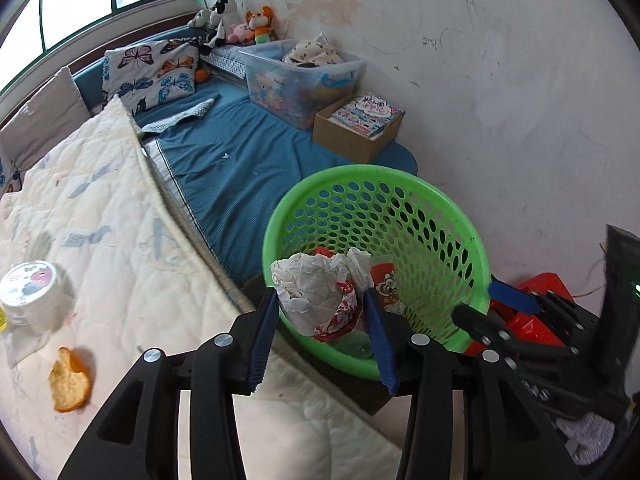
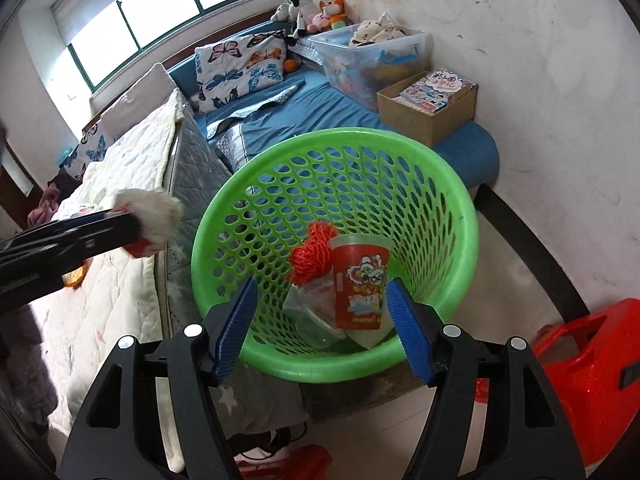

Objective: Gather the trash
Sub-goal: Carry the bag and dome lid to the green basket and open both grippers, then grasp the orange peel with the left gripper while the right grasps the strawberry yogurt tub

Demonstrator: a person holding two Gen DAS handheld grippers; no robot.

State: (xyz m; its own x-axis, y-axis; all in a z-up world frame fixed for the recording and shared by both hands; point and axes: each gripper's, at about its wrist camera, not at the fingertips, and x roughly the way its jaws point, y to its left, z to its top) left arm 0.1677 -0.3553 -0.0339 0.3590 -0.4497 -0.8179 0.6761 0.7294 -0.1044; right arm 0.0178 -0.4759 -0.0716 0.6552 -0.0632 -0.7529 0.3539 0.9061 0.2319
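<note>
A crumpled white paper wrapper with red print [image 1: 320,292] was seen between the blue-padded fingers of the left gripper [image 1: 320,320], at the near left rim of the round green perforated plastic basket [image 1: 472,240]. Both pads appeared to lie against its sides, but whether they pressed on it could not be told, so the grip could not be settled. In the right wrist view the same wrapper [image 2: 152,216] appeared as a blurred white wad at the tip of the left gripper [image 2: 132,226], outside the basket's left rim [image 2: 200,248] and above the edge of the bed.

The right gripper [image 2: 320,320] was held released above the near rim of the basket, with nothing between its jaws. Only that view showed the basket's contents fully: a red printed paper cup [image 2: 360,284] upright, a bundle of red-orange net [image 2: 312,256] beside it, and clear plastic pieces [image 2: 316,320] beneath.

Only the left wrist view showed the white quilted bed cover [image 1: 120,220] with a white round lidded tub [image 1: 32,292] near its left edge and an orange peel piece [image 1: 68,380] nearer the foot. A red plastic stool [image 2: 592,380] was seen to the right of the basket.
</note>
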